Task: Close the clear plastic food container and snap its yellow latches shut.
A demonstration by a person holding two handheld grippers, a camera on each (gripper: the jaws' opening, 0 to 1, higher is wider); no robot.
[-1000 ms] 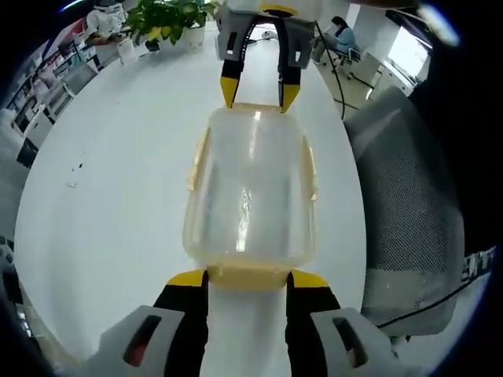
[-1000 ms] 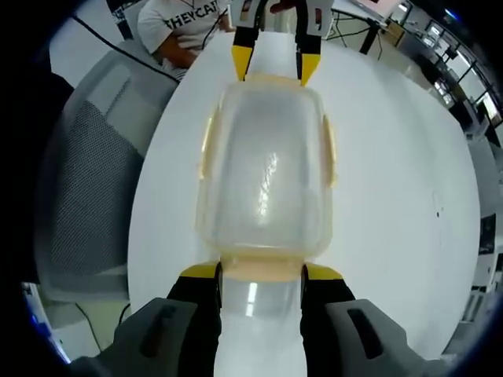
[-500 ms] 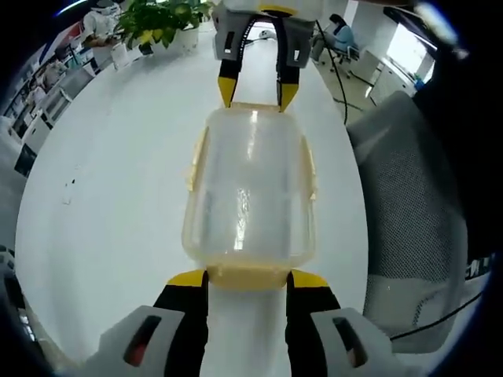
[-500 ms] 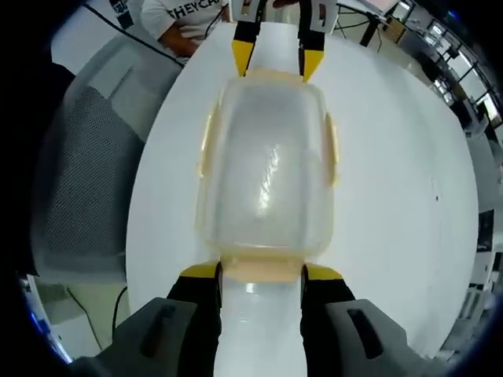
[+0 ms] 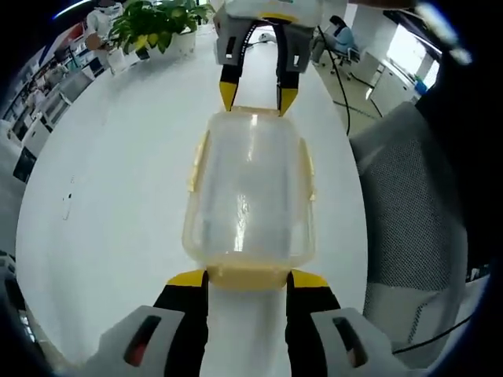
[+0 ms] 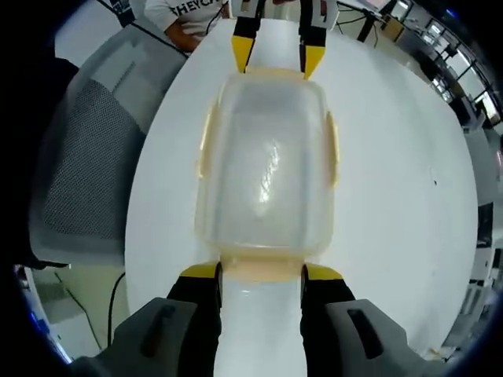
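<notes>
The clear plastic food container [image 5: 250, 188] with its lid on lies lengthwise between both grippers over the white table [image 5: 102, 196]. My left gripper [image 5: 247, 280] is shut on the yellow end latch [image 5: 247, 275] nearest it. My right gripper [image 5: 251, 94] holds the far end, tips on either side of that end's latch. From the right gripper view the container [image 6: 267, 165] looks the same: my right gripper [image 6: 261, 273] is shut on the near end latch [image 6: 261, 269], and the left gripper [image 6: 275, 56] is at the far end. Yellow side latches [image 5: 195, 161] [image 6: 332, 149] lie along the long sides.
A grey mesh office chair [image 5: 409, 204] stands close to the table edge, also seen as the chair [image 6: 82, 165] in the right gripper view. A potted plant [image 5: 153, 20] stands at the far table edge. A person in a white T-shirt [image 6: 185, 14] sits beyond the table.
Both cameras drifted slightly, so the table and chair slid in the views. The container kept its place between the two grippers, and their hold is unchanged.
</notes>
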